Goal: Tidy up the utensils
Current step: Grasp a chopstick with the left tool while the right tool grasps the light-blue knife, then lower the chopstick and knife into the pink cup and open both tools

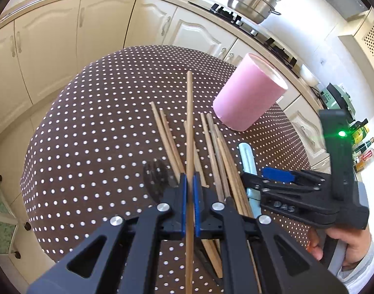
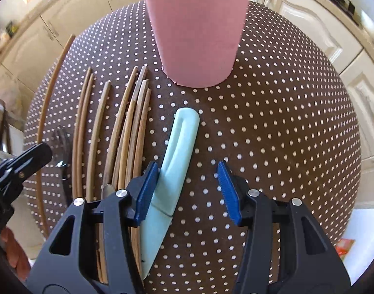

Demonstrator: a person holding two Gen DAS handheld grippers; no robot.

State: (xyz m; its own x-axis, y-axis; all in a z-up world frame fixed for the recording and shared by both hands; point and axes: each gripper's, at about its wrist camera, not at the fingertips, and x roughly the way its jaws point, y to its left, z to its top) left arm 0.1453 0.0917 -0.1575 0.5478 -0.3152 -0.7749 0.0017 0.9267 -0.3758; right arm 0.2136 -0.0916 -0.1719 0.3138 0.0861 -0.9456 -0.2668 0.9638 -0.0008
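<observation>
My left gripper (image 1: 189, 178) is shut on a single wooden chopstick (image 1: 189, 122), lifted clear of the loose chopsticks (image 1: 216, 152) lying on the cloth. That raised chopstick (image 2: 52, 85) also shows at the left of the right wrist view. A pink cup (image 1: 248, 95) stands upright behind the pile. My right gripper (image 2: 187, 165) hangs open over a light blue knife (image 2: 179, 142) lying flat; the knife sits against the left pad, with a wide gap to the right pad. A dark metal utensil (image 1: 157, 178) lies left of the chopsticks (image 2: 128, 127).
The round table wears a brown polka-dot cloth (image 1: 89, 147). Cream cabinets (image 1: 52, 36) curve behind it, with a steel pot (image 1: 253, 2) on the stove. Bottles (image 1: 365, 154) stand at the far right. A person's hand (image 1: 346, 245) holds the right gripper's handle.
</observation>
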